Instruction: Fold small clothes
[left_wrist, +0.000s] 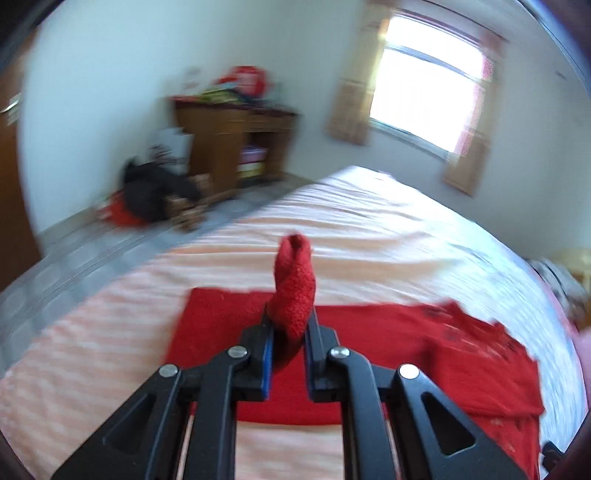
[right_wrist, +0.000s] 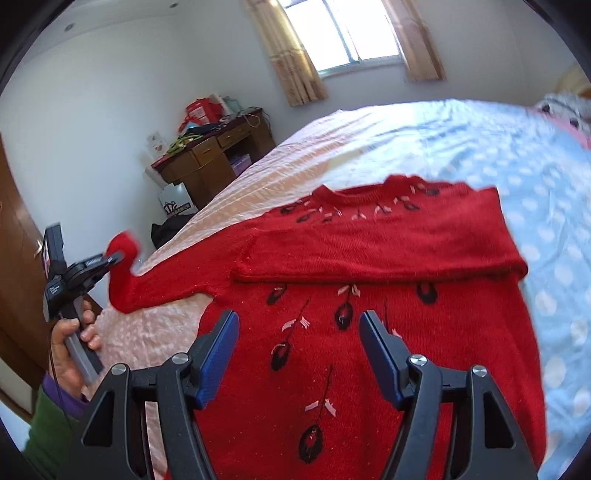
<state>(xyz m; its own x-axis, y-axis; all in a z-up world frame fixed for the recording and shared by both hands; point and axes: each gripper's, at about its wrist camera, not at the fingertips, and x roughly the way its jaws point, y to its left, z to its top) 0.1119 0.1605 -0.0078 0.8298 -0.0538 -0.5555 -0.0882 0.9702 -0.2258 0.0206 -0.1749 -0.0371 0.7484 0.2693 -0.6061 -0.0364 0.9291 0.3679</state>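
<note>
A small red knit sweater (right_wrist: 369, 266) with black and pink flower stitching lies flat on the bed, its right sleeve folded across the chest. My left gripper (left_wrist: 290, 325) is shut on the cuff of the left sleeve (left_wrist: 293, 288) and holds it lifted above the bed. The right wrist view shows that gripper (right_wrist: 114, 258) at the far left with the sleeve (right_wrist: 155, 284) stretched out from the body. My right gripper (right_wrist: 299, 332) is open and empty, hovering over the sweater's lower front.
The bed (right_wrist: 480, 140) has a peach striped sheet on the left and a blue dotted cover on the right. A wooden desk (right_wrist: 214, 155) with clutter stands by the far wall. Dark bags (left_wrist: 155, 192) lie on the tiled floor. A window (right_wrist: 340, 29) is behind.
</note>
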